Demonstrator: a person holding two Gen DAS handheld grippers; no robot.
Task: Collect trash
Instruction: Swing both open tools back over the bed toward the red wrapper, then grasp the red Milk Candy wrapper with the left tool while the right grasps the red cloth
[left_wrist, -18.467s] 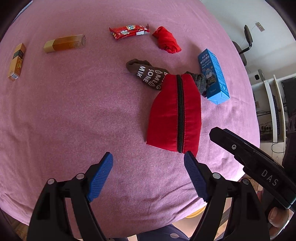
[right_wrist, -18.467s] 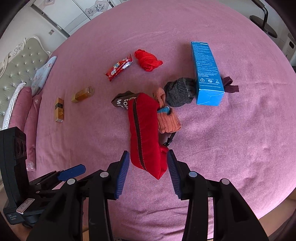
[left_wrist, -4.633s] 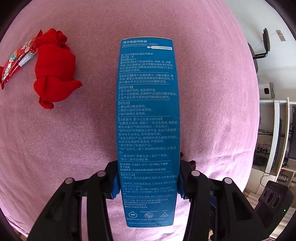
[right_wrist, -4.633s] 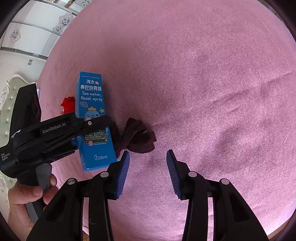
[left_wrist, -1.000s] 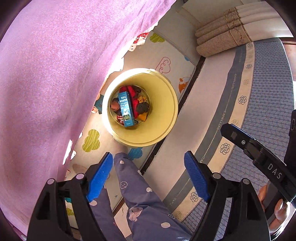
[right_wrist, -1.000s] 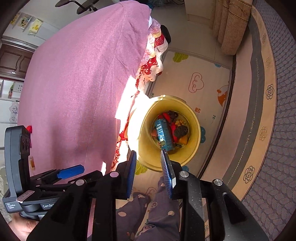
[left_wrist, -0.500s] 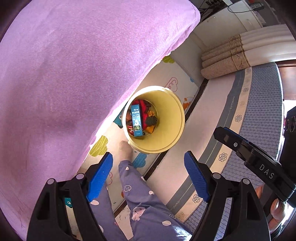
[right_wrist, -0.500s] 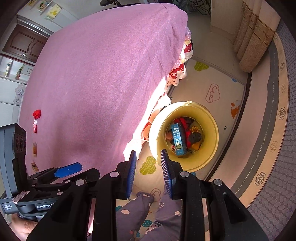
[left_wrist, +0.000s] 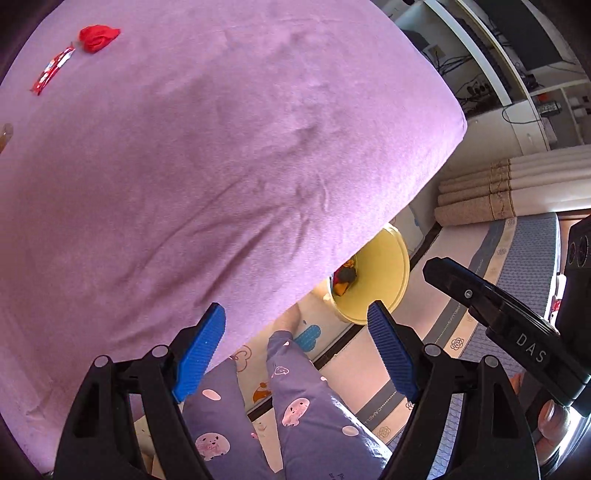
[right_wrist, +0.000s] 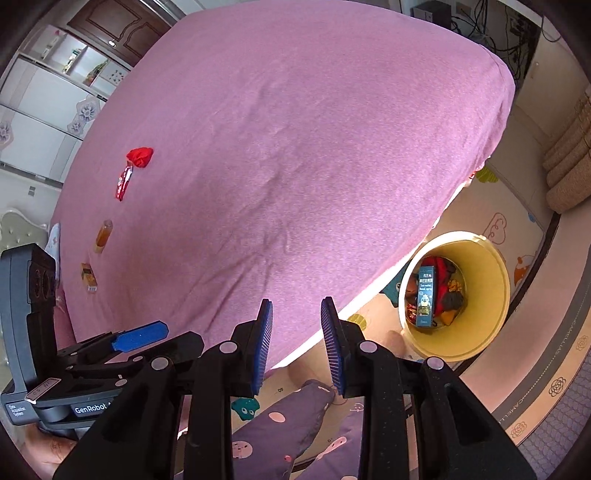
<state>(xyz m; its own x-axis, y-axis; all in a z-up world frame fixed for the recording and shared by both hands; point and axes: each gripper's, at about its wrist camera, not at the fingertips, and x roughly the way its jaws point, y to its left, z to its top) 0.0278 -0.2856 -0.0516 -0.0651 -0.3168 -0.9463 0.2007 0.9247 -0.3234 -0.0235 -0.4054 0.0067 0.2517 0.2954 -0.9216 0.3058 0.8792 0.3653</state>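
Both grippers hang over the near edge of the pink bed (right_wrist: 295, 147), and neither is carrying anything. The left gripper (left_wrist: 295, 347) has its jaws spread wide; the right gripper (right_wrist: 297, 343) has its jaws drawn in to a narrow gap with only air between them.

The yellow bin (right_wrist: 495, 280) stands on the floor at the bed's corner, at about four o'clock in the right wrist view. It already holds the blue box (right_wrist: 426, 295) lying among red and dark bits, so a good share of the job looks done.

Four things still lie on the bed, strung out at about nine to ten o'clock in that view: the red wad (right_wrist: 140, 157), the red wrapper (right_wrist: 123, 182) just beside it, an amber bottle (right_wrist: 103, 236) and a small yellow box (right_wrist: 88, 282) nearer the edge. I'd say about half remains.
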